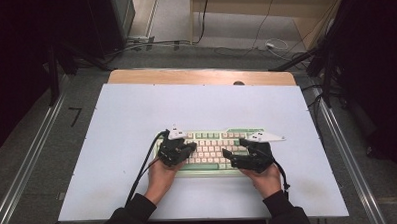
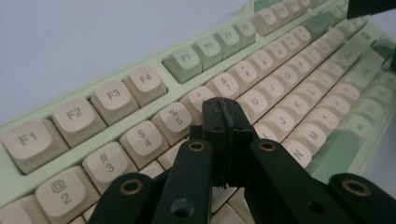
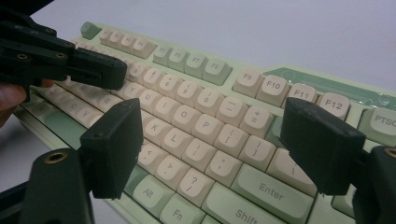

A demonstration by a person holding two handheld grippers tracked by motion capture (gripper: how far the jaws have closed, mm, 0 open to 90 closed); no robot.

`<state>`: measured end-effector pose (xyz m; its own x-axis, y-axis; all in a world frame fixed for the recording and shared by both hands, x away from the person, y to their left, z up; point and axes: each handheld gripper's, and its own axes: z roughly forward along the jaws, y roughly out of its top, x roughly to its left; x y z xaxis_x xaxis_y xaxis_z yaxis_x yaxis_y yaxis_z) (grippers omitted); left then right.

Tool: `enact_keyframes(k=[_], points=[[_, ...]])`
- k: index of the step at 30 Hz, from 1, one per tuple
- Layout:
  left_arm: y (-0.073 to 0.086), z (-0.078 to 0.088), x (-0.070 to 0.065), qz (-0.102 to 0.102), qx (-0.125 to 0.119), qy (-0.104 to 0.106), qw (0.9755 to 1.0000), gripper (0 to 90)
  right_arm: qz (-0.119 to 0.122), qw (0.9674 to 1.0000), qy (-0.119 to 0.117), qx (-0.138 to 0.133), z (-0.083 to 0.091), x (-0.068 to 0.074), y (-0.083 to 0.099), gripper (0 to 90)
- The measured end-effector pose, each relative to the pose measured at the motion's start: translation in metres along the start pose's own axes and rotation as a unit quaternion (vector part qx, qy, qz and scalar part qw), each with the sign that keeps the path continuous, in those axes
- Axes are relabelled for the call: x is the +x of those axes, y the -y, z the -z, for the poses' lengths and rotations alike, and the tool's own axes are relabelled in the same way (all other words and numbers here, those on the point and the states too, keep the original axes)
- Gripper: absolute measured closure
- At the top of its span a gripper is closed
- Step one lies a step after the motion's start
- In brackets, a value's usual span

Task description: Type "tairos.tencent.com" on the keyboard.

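A cream and pale-green keyboard [image 1: 210, 152] lies on the white table top, near the front. My left gripper [image 1: 190, 147] is held over the keyboard's left half with its jaws pressed together and nothing between them. In the left gripper view its tip [image 2: 226, 113] sits just above the number row, between the 5 and 7 keys; I cannot tell if it touches a key. My right gripper [image 1: 235, 148] hovers over the right half, open. In the right gripper view its pads [image 3: 113, 145] stand wide apart above the keys around L and P [image 3: 205, 126].
The white board [image 1: 136, 114] covers a wooden table [image 1: 200, 76], with bare surface all round the keyboard. Black cables trail from both grippers toward the front edge. Metal rails run along both sides of the table. The left gripper [image 3: 88, 67] also crosses the right gripper view's upper left.
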<state>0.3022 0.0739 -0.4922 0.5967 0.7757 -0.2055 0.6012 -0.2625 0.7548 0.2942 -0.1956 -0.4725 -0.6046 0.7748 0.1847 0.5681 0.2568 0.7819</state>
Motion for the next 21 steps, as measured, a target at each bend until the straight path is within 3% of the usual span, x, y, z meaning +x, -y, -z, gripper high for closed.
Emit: enact_keyframes(k=[5,9,11,13,21], points=[[-0.002,0.005,0.000,0.006,-0.016,0.003,0.9999,88.8,0.000,1.0000,0.000,0.000,0.000,0.000,0.000,19.8],[-0.004,0.014,0.001,0.012,-0.039,-0.004,0.9992,66.8,0.000,1.0000,0.000,-0.001,0.001,-0.001,0.000,19.8],[-0.005,0.017,0.003,0.021,-0.047,0.000,0.9987,50.7,-0.001,1.0000,0.001,-0.002,0.001,-0.001,0.000,19.8],[-0.005,0.020,0.004,0.032,-0.054,-0.001,0.9981,43.3,0.000,1.0000,0.001,-0.002,0.001,-0.001,0.000,19.8],[-0.004,0.030,0.007,0.035,-0.076,-0.016,0.9964,39.6,0.001,1.0000,0.000,-0.002,0.001,0.000,0.000,19.8]])
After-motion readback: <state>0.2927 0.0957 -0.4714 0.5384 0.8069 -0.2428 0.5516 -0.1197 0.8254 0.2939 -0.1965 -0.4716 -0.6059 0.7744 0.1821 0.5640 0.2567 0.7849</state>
